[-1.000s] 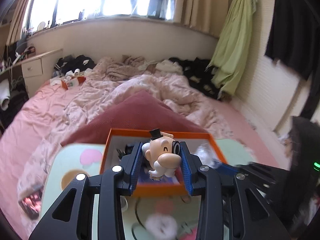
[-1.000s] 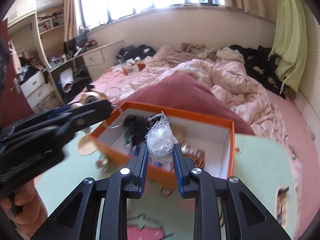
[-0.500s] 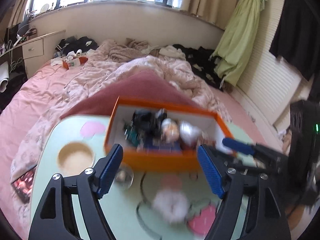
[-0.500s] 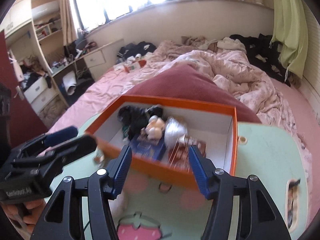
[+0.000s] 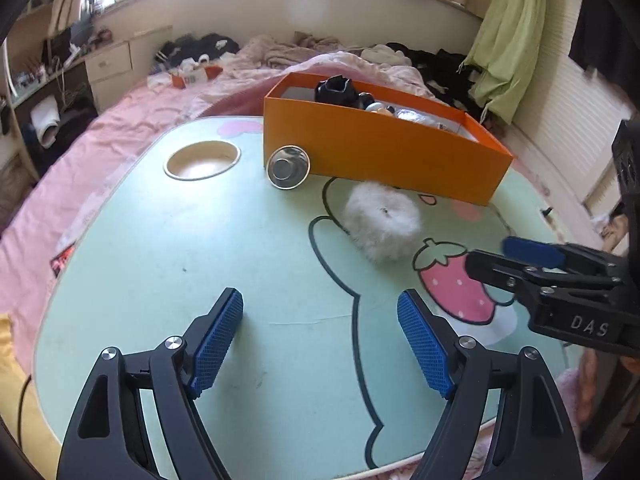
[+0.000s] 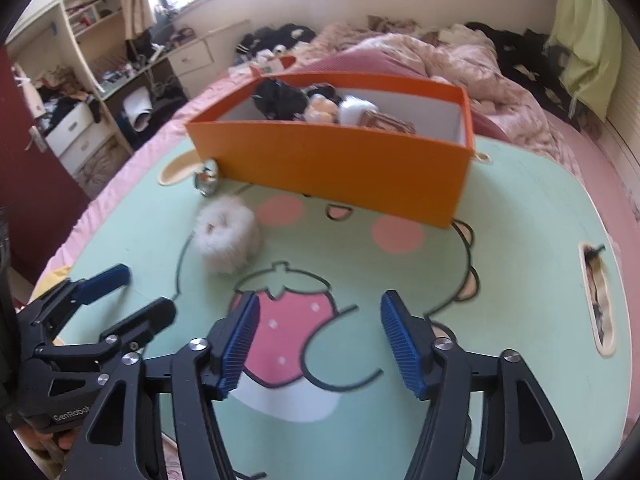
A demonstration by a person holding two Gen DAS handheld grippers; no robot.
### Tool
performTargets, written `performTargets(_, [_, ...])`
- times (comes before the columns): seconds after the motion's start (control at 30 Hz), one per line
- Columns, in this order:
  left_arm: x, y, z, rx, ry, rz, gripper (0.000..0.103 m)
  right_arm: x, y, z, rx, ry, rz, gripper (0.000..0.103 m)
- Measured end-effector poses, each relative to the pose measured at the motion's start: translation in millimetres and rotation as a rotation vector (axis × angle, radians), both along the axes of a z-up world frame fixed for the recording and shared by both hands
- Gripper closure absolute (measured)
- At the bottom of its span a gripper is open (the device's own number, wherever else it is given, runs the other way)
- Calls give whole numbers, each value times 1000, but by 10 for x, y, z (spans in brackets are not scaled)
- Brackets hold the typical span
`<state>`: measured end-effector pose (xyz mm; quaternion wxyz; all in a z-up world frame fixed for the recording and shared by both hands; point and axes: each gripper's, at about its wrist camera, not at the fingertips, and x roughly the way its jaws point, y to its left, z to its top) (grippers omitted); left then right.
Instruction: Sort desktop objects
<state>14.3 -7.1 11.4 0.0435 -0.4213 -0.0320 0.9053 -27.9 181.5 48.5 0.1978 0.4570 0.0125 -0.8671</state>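
Note:
An orange box [image 5: 380,152] [image 6: 340,168] stands at the far side of the green table [image 5: 256,264] and holds a black item, a small figure and a clear wrapped thing. In front of it lie a white fluffy ball [image 5: 382,224] [image 6: 226,236] and a small shiny metal cup [image 5: 288,166] [image 6: 208,178] on its side. My left gripper [image 5: 320,312] hangs over the near table, jaws opening, nothing between them. My right gripper [image 6: 320,314] is over the strawberry print, jaws opening and empty too. Each gripper shows at the edge of the other's view.
A round cup hole [image 5: 202,155] is sunk in the table's left part, a slot [image 6: 598,304] near its right edge. A bed with pink bedding [image 5: 132,112] lies behind the table, drawers and shelves [image 6: 76,128] to the left.
Both grippers opened: the left let go of the small figure, the right the clear wrapped thing, which now lie in the box. Both hands drew back and down toward the near table.

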Motion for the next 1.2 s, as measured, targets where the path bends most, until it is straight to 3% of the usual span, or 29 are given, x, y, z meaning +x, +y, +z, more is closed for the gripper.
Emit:
performTargets(0.13, [13, 107, -67, -119, 25, 3, 9, 69, -19, -93, 93, 0, -21, 15])
performTargets(0.2, [34, 50, -101, -102, 30, 20, 0, 93, -36, -111, 129, 12, -36, 10])
performTargets(0.27, [36, 14, -114, -102, 43, 22, 0, 69, -6, -130, 133, -1, -49, 0])
performTargets(0.37, [53, 10, -138, -102, 86, 16, 0, 59, 4, -137, 134, -3, -51, 0])
performTargets(0.63, [27, 23, -146, -97, 107, 9, 0, 81, -2, -143, 133, 0, -50, 0])
performTargets(1.1, [49, 15, -157, -95, 116, 8, 0, 40, 0, -139, 132, -4, -46, 0])
performTargets(1.2, [51, 24, -154, -94, 118, 9, 0, -12, -31, -80, 84, -12, -13, 1])
